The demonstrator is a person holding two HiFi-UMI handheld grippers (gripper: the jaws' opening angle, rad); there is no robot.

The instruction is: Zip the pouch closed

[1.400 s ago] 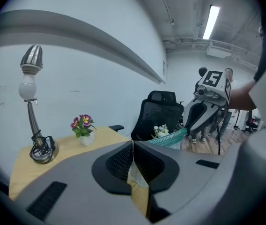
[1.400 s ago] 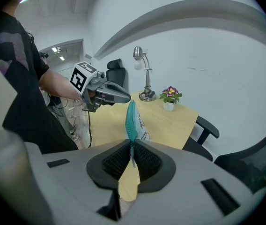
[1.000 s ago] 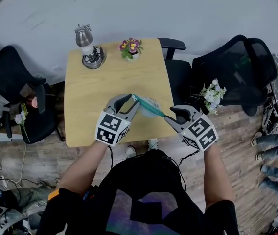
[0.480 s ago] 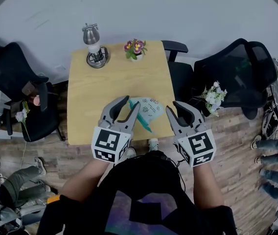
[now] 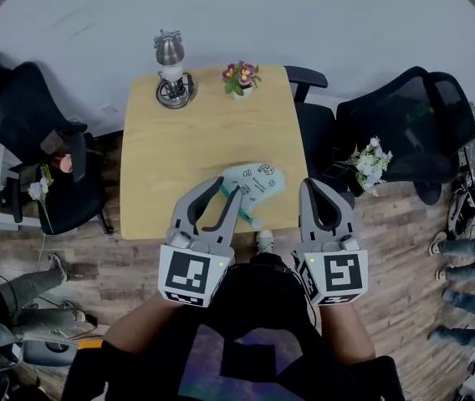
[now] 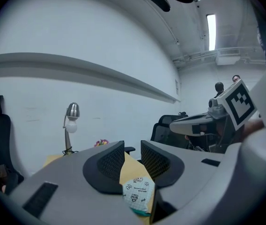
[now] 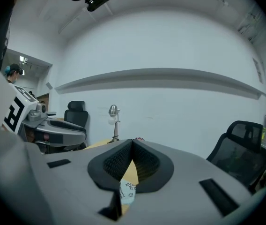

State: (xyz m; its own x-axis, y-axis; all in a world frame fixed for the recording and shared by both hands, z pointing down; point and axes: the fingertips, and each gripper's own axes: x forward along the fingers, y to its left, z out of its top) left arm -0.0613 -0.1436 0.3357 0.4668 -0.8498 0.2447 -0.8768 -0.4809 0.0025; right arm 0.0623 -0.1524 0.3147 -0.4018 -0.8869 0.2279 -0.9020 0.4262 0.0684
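The pale mint printed fabric pouch with a teal zip edge (image 5: pixel 258 182) lies flat on the light wooden square worktop (image 5: pixel 187 140), close to its near edge, and neither tool has hold of it. The left tool (image 5: pixel 227 189) hangs over the pouch's left corner with its jaws part-way apart and closing. In the left gripper view the pouch and bare wood show down through the gap, but the pads press on nothing. The right tool (image 5: pixel 317 186) hovers to the pouch's right, by the worktop's near right corner, with its jaws brought fully together on nothing.

With both tools free of it and the pouch lying flat, the zipping looks done or very nearly so. The teal strip reads as one unbroken line along the pouch's near-left edge, and no gaping mouth shows. If anything is left, it would be running the slider over the last stretch.

That cannot be confirmed here. The zip teeth and the slider are too small to make out from the head view, and the left tool covers the corner where one end of the zip runs. Each gripper view shows only a sliver of printed fabric below its jaws. A silver desk lamp (image 5: pixel 171 65) and a small pot of purple flowers (image 5: pixel 240 77) stand at the far edge, well apart from the work
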